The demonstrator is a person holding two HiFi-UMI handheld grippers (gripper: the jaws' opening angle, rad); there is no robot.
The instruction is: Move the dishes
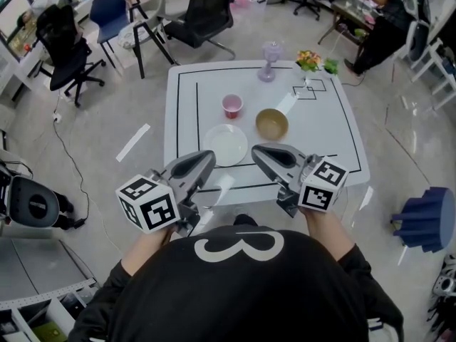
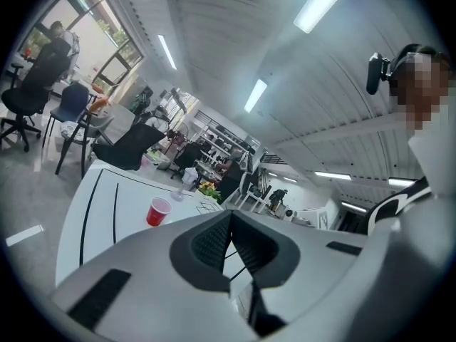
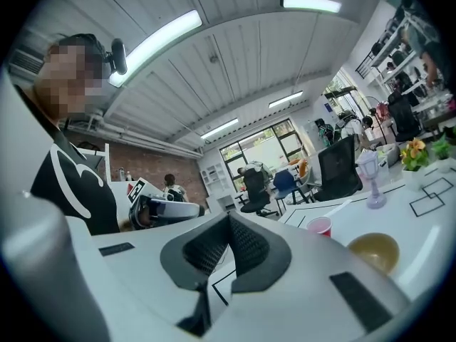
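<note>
On the white table (image 1: 328,130) stand a white plate (image 1: 225,144), a tan bowl (image 1: 271,124) and a red cup (image 1: 232,105). Both grippers hover over the table's near edge, pointing roughly level and angled towards each other. My left gripper (image 1: 208,156) is shut and empty, its tip just near-left of the plate. My right gripper (image 1: 256,150) is also shut and empty, just on the near side of the bowl. The left gripper view shows its closed pads (image 2: 214,241) with the red cup (image 2: 158,211) beyond. The right gripper view shows the bowl (image 3: 375,251) and cup (image 3: 320,226).
A purple goblet (image 1: 270,60) and a small flower pot (image 1: 308,60) stand at the table's far edge. Office chairs (image 1: 206,13) stand beyond the table and at the far left. A blue stool (image 1: 424,219) is on the floor to the right.
</note>
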